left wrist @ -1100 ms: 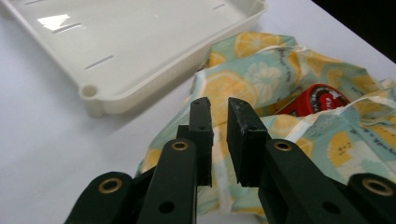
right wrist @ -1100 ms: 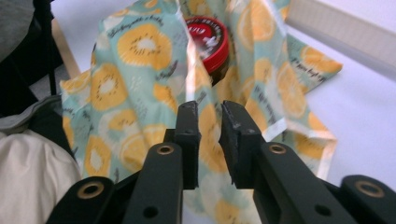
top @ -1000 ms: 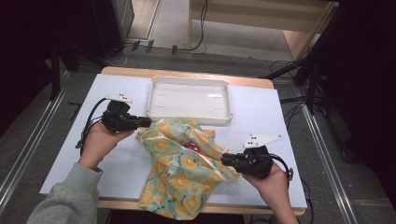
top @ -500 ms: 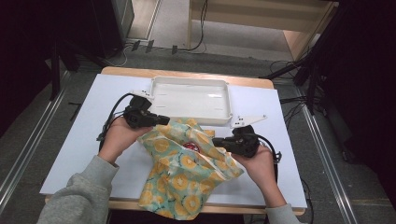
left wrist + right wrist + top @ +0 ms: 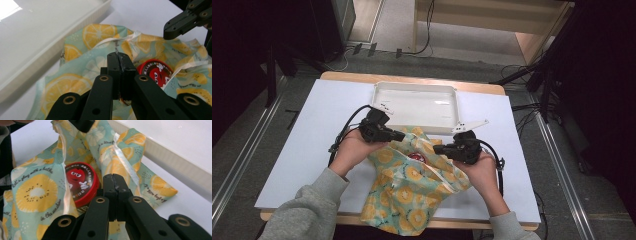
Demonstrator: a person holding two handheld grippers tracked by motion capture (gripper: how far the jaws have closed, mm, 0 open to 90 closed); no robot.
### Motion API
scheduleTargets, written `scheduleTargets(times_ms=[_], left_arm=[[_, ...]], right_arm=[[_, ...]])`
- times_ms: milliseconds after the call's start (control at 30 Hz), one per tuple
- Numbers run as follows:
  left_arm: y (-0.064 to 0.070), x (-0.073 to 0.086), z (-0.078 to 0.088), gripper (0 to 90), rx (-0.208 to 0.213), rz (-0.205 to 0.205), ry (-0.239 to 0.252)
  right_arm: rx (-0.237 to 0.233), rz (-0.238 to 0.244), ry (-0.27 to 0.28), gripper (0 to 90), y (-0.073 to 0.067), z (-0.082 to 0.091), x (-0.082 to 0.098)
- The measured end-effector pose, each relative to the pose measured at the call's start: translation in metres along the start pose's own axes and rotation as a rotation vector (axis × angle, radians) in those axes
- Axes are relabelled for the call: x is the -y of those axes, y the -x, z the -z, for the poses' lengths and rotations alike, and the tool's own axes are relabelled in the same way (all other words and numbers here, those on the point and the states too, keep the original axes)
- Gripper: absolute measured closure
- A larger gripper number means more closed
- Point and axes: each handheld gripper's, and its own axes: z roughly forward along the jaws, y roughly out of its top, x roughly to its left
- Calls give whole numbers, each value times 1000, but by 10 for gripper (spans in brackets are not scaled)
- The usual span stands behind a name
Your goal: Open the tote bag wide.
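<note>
A teal cloth bag (image 5: 412, 195) printed with lemon slices lies on the white table, its mouth toward the tray. Inside the mouth sits a round red tin (image 5: 414, 157) with a cartoon face on its lid (image 5: 155, 71) (image 5: 81, 182). My left gripper (image 5: 401, 135) is at the bag's upper left rim, jaws pressed together (image 5: 117, 56) with a sliver of the rim pinched at the tip. My right gripper (image 5: 437, 149) is shut on the fabric at the mouth's right side (image 5: 113, 177). The two tips face each other across the tin.
A shallow white tray (image 5: 417, 102) stands just beyond the bag, its near wall close behind both grippers (image 5: 37, 37) (image 5: 180, 152). White tabletop (image 5: 312, 150) stretches to the left and right of the bag. Cables trail from both grippers.
Both hands moved inward and toward the tray, bringing the grippers closer together. The bag's upper part bunched up with them, and the red tin now shows in the mouth.
</note>
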Motion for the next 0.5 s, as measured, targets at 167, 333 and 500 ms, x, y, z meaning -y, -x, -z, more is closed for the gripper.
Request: scheduleTargets(times_ms=[167, 333, 500], left_arm=[[8, 15, 0, 896, 9, -16, -43], [7, 30, -1, 895, 6, 0, -70], [8, 40, -1, 895, 25, 14, -72]], right_arm=[[1, 4, 8, 900, -3, 1, 2], [-4, 0, -4, 900, -5, -3, 5], [-1, 10, -18, 900, -6, -7, 5]])
